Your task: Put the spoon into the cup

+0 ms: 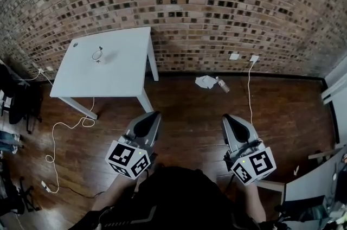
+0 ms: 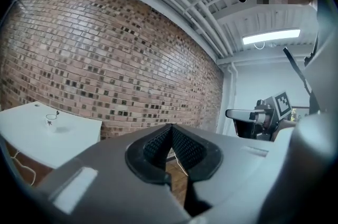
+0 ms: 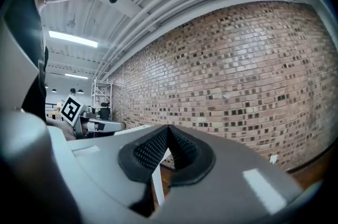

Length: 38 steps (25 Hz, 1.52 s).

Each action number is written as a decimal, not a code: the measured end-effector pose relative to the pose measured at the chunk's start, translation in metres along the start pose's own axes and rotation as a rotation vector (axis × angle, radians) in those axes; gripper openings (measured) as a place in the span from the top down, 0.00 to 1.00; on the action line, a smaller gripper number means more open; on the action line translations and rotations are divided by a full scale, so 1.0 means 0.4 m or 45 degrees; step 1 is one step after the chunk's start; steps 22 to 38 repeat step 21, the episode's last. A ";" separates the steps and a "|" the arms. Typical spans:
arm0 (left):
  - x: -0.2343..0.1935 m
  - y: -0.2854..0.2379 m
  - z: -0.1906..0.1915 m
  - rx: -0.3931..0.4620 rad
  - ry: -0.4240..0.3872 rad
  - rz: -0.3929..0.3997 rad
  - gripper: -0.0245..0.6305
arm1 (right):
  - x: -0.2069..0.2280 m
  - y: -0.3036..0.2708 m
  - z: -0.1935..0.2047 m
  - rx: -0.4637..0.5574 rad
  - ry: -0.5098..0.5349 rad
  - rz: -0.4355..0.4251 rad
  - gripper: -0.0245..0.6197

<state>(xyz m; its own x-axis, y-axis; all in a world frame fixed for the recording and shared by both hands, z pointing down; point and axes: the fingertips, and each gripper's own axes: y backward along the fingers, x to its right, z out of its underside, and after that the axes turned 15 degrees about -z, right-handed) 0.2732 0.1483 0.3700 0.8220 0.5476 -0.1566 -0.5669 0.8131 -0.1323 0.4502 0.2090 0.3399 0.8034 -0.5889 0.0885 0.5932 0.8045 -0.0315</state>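
Observation:
A clear glass cup (image 1: 97, 54) stands on the white table (image 1: 116, 74) at the upper left, by the brick wall. It also shows as a small cup (image 2: 51, 118) far off on the table (image 2: 31, 136). At this distance I cannot make out a spoon apart from it. My left gripper (image 1: 150, 117) and right gripper (image 1: 229, 120) hang side by side over the wooden floor, well short of the table, pointing level at the wall. The left gripper (image 2: 170, 127) is shut with nothing in it. The right gripper (image 3: 168, 128) is shut and empty too.
Crumpled white paper (image 1: 205, 81) and a small bottle (image 1: 222, 84) lie on the floor by the wall. White cables (image 1: 65, 131) trail under and beside the table. A dark chair (image 1: 16, 98) stands at the left, and pale furniture (image 1: 314, 180) at the right.

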 end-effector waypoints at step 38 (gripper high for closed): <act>-0.074 0.048 -0.005 0.014 0.008 -0.102 0.97 | -0.023 -0.036 -0.031 0.017 0.020 -0.052 0.95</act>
